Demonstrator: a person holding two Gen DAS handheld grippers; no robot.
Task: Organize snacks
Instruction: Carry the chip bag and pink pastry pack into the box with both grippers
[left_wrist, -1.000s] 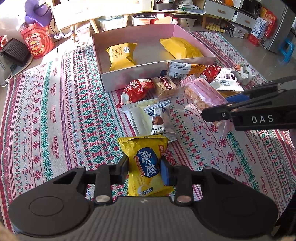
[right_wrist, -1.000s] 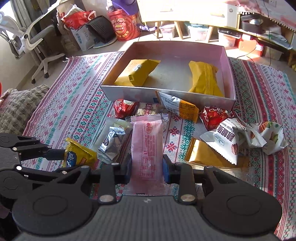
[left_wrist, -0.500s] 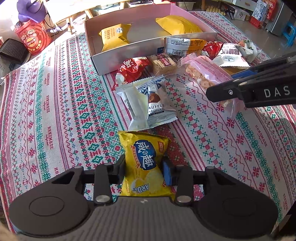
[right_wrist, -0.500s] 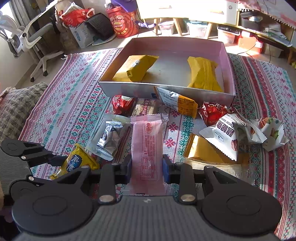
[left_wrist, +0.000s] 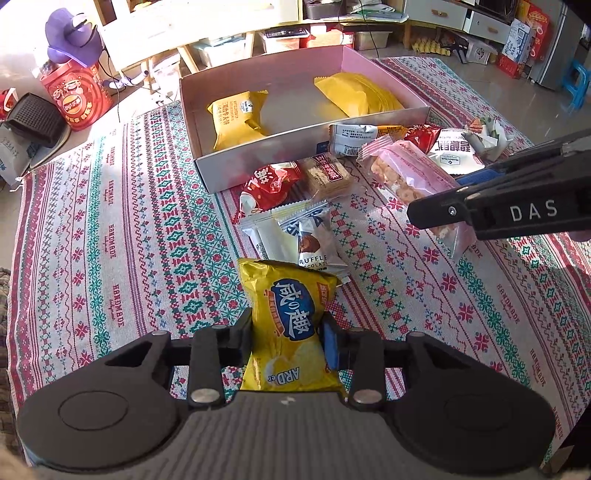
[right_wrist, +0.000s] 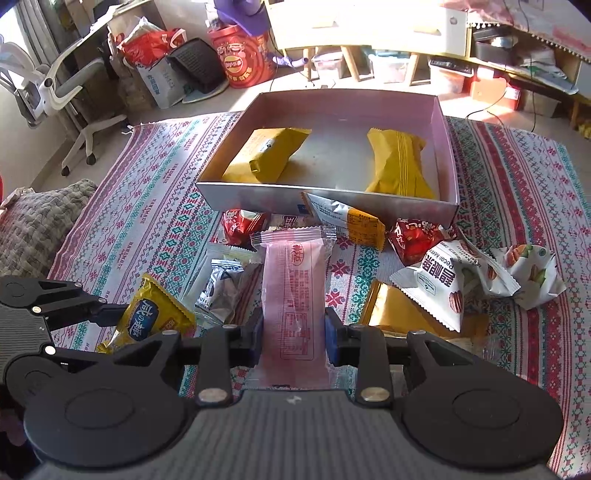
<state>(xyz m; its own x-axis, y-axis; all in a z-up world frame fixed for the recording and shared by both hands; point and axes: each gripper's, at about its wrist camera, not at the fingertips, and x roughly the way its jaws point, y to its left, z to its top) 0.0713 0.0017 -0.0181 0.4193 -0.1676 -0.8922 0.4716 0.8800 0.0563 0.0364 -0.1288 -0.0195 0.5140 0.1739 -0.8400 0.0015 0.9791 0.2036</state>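
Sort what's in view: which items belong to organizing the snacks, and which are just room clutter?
Part of the job:
- pink box
- yellow chip packet in left gripper
- pink wafer pack in right gripper
- loose snack packets

Lying about:
- red drum
- office chair
- grey cushion

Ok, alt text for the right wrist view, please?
The right gripper grips a pink snack packet above a patterned cloth strewn with snacks. Behind them sits an open box holding two yellow packets; the left gripper holds a yellow chip bag at left.
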